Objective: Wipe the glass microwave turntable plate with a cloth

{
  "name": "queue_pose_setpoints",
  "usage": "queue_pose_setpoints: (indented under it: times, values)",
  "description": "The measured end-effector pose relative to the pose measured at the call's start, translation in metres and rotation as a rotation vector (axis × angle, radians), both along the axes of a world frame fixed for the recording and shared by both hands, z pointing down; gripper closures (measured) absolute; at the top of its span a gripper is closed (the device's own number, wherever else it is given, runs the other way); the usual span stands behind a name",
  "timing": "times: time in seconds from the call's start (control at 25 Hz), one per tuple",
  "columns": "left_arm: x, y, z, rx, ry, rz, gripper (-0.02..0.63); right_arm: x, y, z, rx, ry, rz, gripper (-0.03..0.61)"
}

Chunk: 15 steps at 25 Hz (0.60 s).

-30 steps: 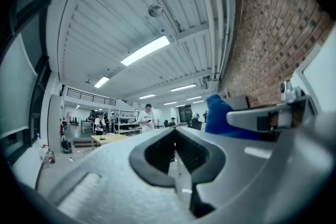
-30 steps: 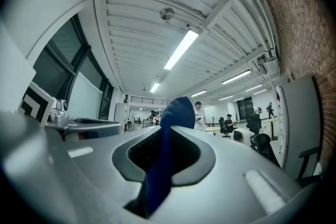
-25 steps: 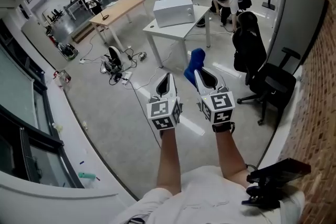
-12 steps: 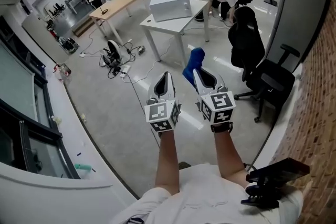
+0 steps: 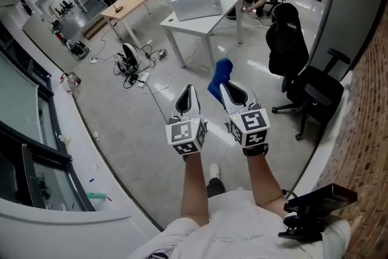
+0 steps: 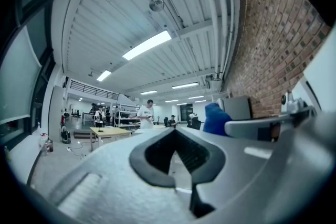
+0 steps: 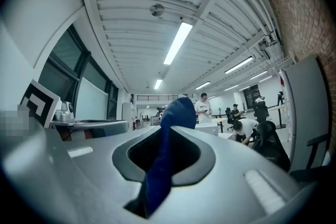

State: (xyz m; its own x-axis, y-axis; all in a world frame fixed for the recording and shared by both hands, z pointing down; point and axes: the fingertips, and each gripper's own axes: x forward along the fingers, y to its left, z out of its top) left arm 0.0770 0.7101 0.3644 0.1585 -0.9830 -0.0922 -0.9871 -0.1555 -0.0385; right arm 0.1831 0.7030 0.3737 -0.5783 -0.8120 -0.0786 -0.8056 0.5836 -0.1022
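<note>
Shift: arms slightly left.
Pose: forward, parallel.
Left gripper: closed, empty.
Right gripper: clamps cloth, pointing far.

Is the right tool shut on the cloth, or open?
Shut on it: the right tool has its jaws pinched on the blue cloth, which sticks out past their tips.

Both forearms stretched forward side by side, left tool closed, empty, right tool clamped on blue cloth

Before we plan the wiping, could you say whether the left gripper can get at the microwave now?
Probably not: the left gripper hangs over the floor, well short of the microwave.
</note>
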Motion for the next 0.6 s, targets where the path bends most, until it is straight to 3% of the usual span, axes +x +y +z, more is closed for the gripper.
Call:
queue_pose_setpoints:
  times: [0.28, 0.6]
  values:
    - [-0.019, -0.067, -0.005, 0.000, 0.003, 0.056, 0.612, -0.020, -0.061, -0.005, -0.002, 0.030, 0.047, 0.526]
    - [-0.063, -0.125, -0.023, 0.051, 0.080, 0.119, 0.612, -0.063, -0.114, -0.019, 0.002, -0.016, 0.094, 0.528]
